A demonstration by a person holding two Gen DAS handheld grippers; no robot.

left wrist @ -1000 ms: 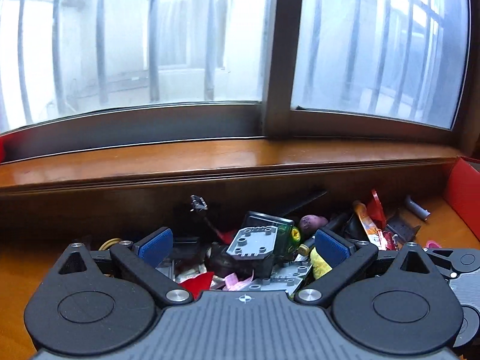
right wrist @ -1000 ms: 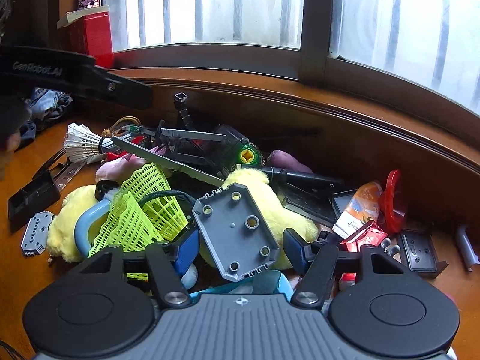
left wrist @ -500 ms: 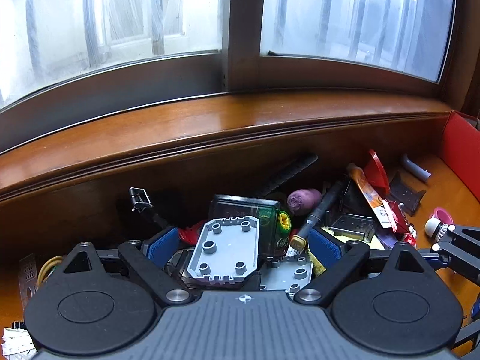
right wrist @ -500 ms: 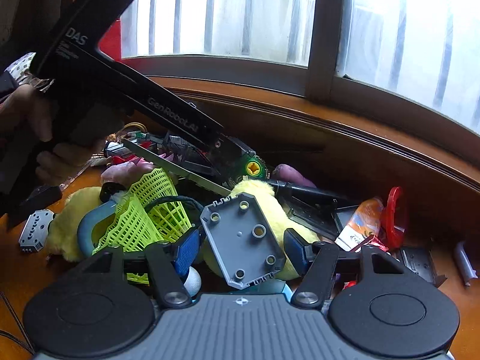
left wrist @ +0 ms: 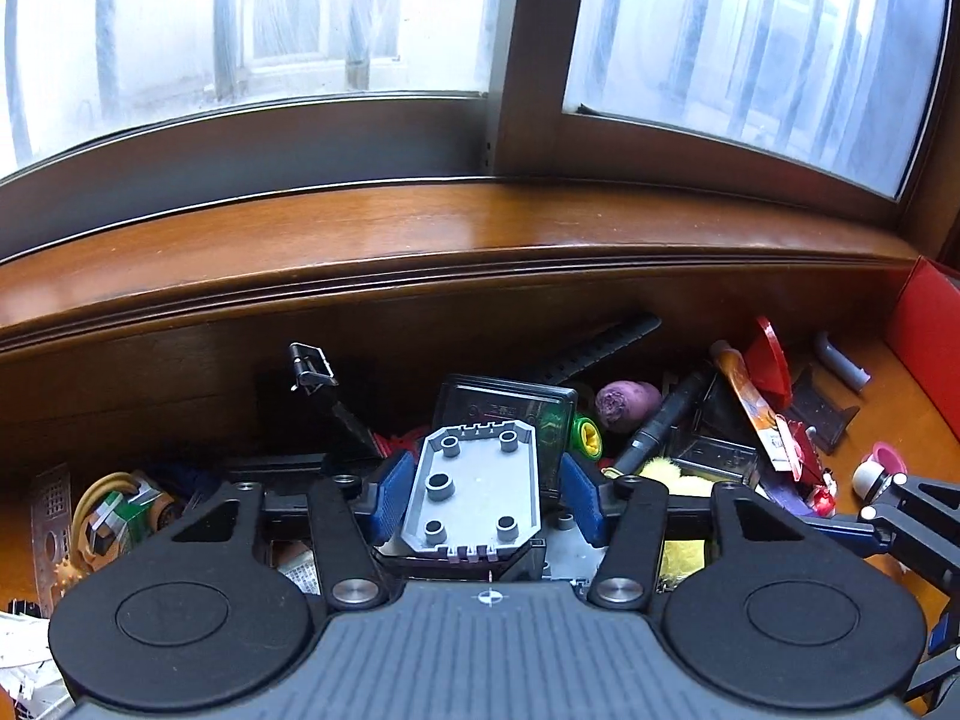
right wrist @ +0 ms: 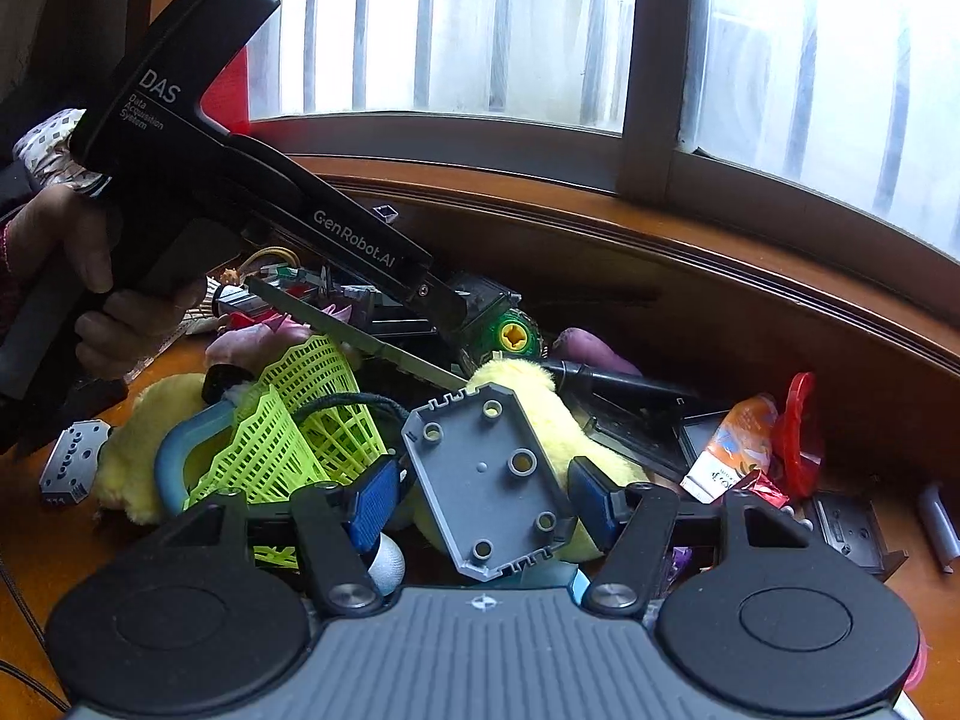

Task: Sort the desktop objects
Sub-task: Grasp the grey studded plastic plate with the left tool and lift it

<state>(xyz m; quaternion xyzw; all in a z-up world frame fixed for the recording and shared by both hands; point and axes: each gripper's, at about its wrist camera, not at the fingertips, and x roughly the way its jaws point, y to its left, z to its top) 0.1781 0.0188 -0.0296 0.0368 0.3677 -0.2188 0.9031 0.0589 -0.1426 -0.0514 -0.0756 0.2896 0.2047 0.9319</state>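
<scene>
My left tongs (left wrist: 485, 491) pinch a grey plate (left wrist: 474, 492), and my right tongs (right wrist: 487, 498) seem to hold another grey plate (right wrist: 489, 483). Past them, a big jumble (right wrist: 336, 396) covers the surface (left wrist: 900, 396), so much sorting is left. Only the right view shows the person's hand (right wrist: 90, 294), middle left.
</scene>
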